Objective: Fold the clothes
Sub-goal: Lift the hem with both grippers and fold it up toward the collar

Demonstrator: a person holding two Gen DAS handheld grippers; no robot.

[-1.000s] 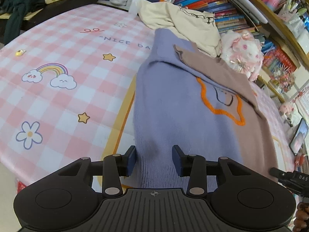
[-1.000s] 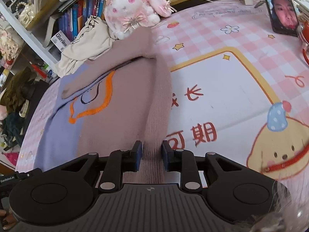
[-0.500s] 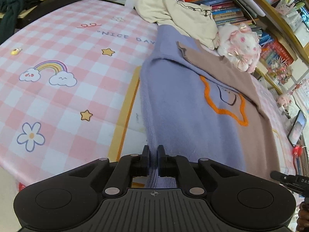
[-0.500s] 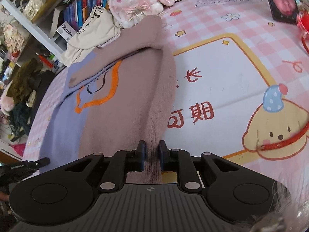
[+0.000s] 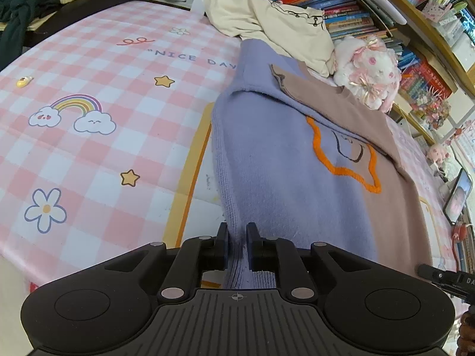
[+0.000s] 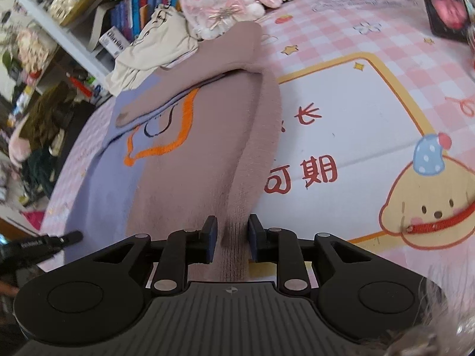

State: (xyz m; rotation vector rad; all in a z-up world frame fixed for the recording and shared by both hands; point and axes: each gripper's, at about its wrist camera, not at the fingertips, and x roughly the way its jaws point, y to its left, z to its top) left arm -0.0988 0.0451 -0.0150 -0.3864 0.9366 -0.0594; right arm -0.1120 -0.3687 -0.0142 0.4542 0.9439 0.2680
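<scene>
Hem corners of the sweater (image 5: 291, 184), spread ahead on the bench (image 5: 89, 154), are pinched by the left hand-held gripper (image 5: 237, 244) and right hand-held gripper (image 6: 232, 238); uneven lifting risks slipped knit and a skewed fold.

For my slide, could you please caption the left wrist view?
Left gripper pinching the lilac hem of a two-tone sweater.

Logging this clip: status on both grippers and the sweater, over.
Left gripper shut on sweater hem, purple side. Right gripper shut on hem, brown side. Sleeves folded in. Cream garment and plush bunny crowd the collar end.
</scene>
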